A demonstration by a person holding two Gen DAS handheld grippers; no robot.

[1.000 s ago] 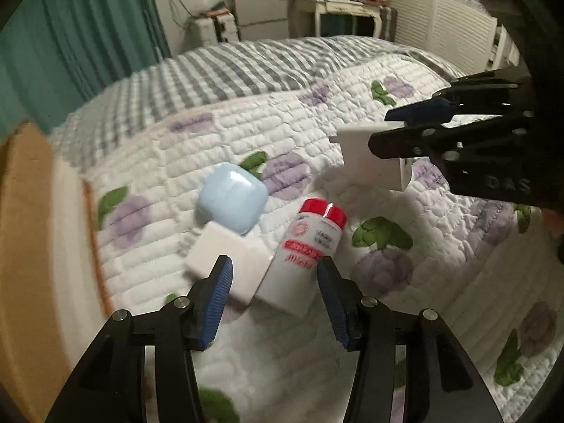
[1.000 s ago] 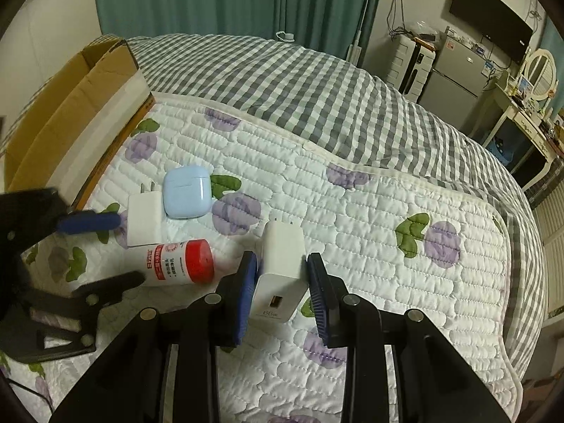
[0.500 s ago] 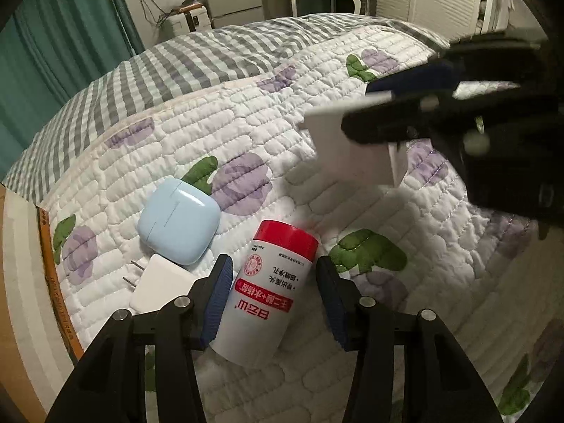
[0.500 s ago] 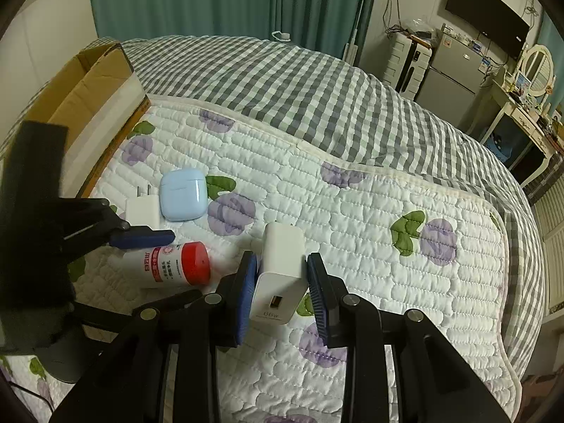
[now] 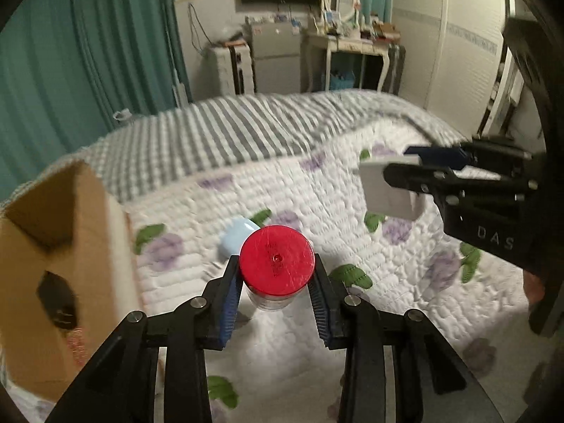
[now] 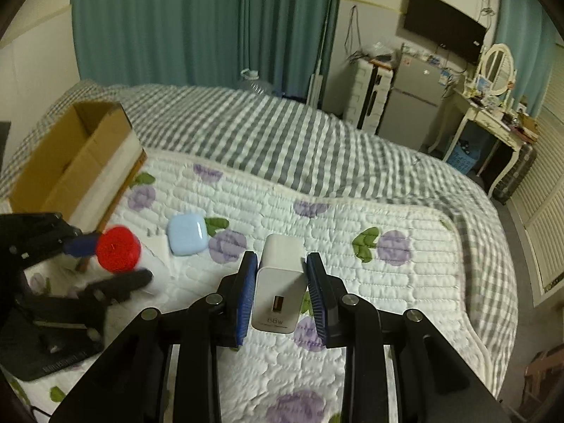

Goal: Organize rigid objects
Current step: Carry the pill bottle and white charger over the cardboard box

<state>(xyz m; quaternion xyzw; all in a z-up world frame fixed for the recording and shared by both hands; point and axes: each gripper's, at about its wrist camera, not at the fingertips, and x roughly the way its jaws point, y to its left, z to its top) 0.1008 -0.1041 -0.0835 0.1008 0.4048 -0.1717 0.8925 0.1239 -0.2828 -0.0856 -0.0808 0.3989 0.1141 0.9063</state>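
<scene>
While you hold both tools up over the bed, your left gripper is squeezed tight on the bottle with the red cap, and the cap faces the camera. The blue pads press on both sides of the bottle, just under the cap. The bottle is off the quilt.

Your right gripper is closed on the white charger. Its pads hug the two flat sides, and the end with the little port points back at you. It is up off the quilt too.

A bit farther away, on the left, the light blue case lies flat on the quilt. A small white plug lies just beside it on its left, touching or almost touching; it looks blurry.

Farther left sits the open cardboard box, at the left edge of the quilt. From the left camera the box wall is close by your left gripper.

Past the quilt is the grey checked blanket, and then the green curtain
</scene>
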